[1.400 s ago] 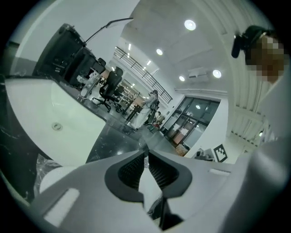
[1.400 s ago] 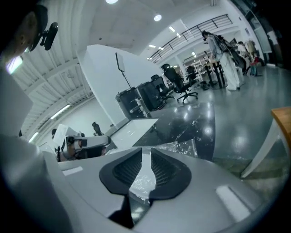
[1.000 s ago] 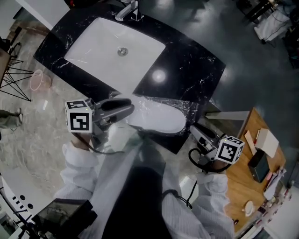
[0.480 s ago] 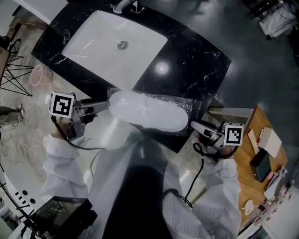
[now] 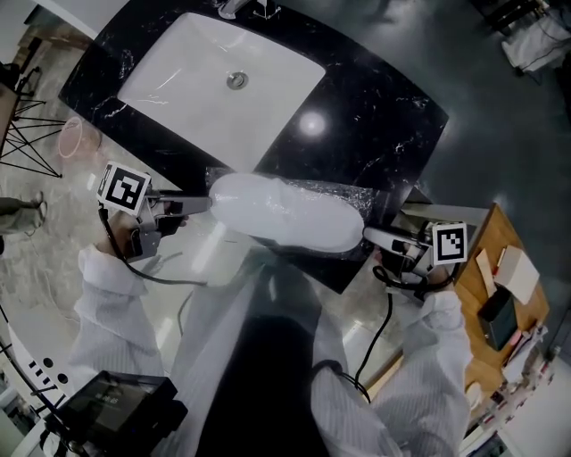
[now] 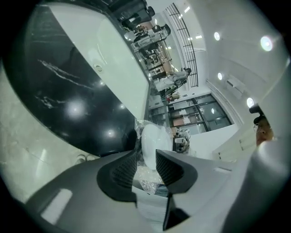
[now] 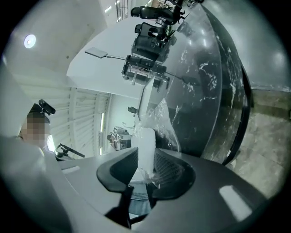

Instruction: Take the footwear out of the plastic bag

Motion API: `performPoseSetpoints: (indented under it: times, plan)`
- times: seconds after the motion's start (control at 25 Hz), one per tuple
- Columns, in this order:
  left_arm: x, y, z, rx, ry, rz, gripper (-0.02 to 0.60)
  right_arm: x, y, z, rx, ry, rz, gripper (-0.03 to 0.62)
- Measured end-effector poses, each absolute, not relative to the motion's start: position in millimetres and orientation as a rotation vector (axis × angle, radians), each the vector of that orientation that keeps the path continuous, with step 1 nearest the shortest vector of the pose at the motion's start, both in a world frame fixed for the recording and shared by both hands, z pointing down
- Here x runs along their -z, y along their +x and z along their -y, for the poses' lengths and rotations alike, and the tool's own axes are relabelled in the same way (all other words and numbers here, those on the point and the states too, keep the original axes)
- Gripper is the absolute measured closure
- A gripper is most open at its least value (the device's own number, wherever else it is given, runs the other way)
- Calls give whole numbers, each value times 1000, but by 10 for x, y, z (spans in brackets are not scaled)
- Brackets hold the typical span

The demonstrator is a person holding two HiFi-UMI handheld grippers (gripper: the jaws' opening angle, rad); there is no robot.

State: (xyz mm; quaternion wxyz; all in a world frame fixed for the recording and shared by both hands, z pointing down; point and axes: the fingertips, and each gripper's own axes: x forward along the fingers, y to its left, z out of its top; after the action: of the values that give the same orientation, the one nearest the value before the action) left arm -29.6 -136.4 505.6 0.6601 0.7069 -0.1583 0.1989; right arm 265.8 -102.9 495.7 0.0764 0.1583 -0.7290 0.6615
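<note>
Glossy veined black counter (image 5: 375,116) holds rounded white shoe (image 5: 285,214), partly in crinkled bag (image 5: 366,198).

black marbled worktop (image 5: 375,116), white veins, one bright glare on it. white rectangular sink (image 5: 178,80) sunk in it; round metal drain (image 5: 236,81) mid-basin; tap (image 5: 228,8) at far rim, partly cut off. pale marbled floor (image 5: 53,259). pink bin (image 5: 73,141) near black wire stand (image 5: 27,134). wooden table (image 5: 500,245) at right, carrying dark flat object (image 5: 496,314) and pale card (image 5: 516,268).
</note>
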Motion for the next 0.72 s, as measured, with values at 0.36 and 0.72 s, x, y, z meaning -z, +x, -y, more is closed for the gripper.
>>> performPoseSetpoints:
  times: [0.36, 0.72]
  plan:
    - [-5127, -112, 1352, -505, 1656, 245, 503, -4983, 2643, 950, -2045, 339, 2093, 480]
    - [-5163, -161, 1276, -525, 1615, 214, 517, -4740, 2567, 754, -2091, 131, 2250, 488]
